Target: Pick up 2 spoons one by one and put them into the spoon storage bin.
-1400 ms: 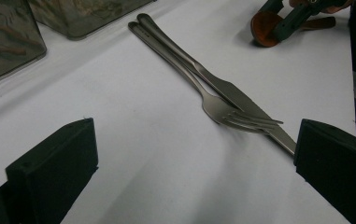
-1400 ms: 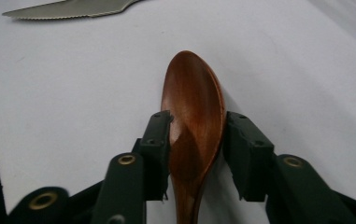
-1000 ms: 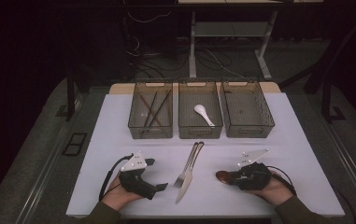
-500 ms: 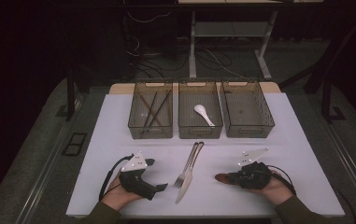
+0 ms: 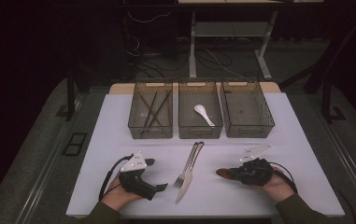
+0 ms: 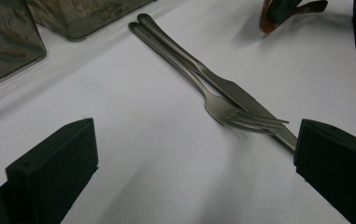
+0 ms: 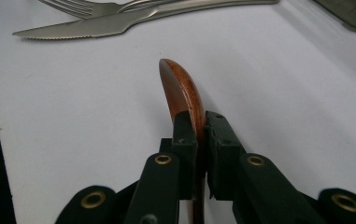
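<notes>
Now the right gripper (image 7: 195, 122) clamps a wooden spoon (image 7: 178, 91) over bare table (image 5: 119, 135); the left gripper (image 6: 194, 154) gapes near the fork (image 6: 241, 114).

No readable text, labels, brands or numbers anywhere; dim high view may hide small print.

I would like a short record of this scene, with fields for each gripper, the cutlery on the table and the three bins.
right gripper: jaws have just been closing, now shut on the wooden spoon, low over the table
left gripper: jaws wide open, nothing between them, aimed at the fork
fork and knife: side by side on the white table, handles touching, between the two grippers
left bin: dark chopsticks
middle bin: one white spoon
right bin: nothing visible inside
</notes>
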`<state>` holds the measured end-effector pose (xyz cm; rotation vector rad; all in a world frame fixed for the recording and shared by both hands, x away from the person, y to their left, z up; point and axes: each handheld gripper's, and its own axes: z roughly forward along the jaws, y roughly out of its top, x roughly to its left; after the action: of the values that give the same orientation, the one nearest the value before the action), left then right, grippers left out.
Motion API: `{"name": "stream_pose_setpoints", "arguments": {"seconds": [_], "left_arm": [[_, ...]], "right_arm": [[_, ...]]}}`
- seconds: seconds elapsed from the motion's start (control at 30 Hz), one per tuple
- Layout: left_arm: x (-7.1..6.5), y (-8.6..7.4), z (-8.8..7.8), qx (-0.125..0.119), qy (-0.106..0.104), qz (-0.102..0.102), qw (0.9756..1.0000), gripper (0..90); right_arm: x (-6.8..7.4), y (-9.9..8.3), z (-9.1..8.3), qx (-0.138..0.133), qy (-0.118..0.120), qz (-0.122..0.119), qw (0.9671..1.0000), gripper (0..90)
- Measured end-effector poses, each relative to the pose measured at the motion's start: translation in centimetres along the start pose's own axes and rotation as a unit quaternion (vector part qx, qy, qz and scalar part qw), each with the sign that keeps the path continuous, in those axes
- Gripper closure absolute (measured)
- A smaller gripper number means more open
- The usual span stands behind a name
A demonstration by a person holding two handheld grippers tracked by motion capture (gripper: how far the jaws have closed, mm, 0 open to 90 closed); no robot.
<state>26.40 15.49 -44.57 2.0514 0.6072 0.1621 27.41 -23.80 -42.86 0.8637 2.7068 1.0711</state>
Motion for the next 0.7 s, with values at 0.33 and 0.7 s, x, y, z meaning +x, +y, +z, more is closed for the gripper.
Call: {"name": "stream_pose_setpoints", "arguments": {"seconds": [0.33, 0.7], "left_arm": [[0.0, 0.0, 0.0, -0.001, 0.000, 0.000, 1.0000, 0.0], [0.0, 0.0, 0.0, -0.001, 0.002, 0.000, 1.0000, 0.0]], "right_arm": [[-1.0, 1.0, -0.6, -0.022, -0.006, 0.013, 0.9997, 82.5], [-2.1, 2.9, -1.5, -0.060, -0.019, 0.032, 0.9975, 82.5]]}}
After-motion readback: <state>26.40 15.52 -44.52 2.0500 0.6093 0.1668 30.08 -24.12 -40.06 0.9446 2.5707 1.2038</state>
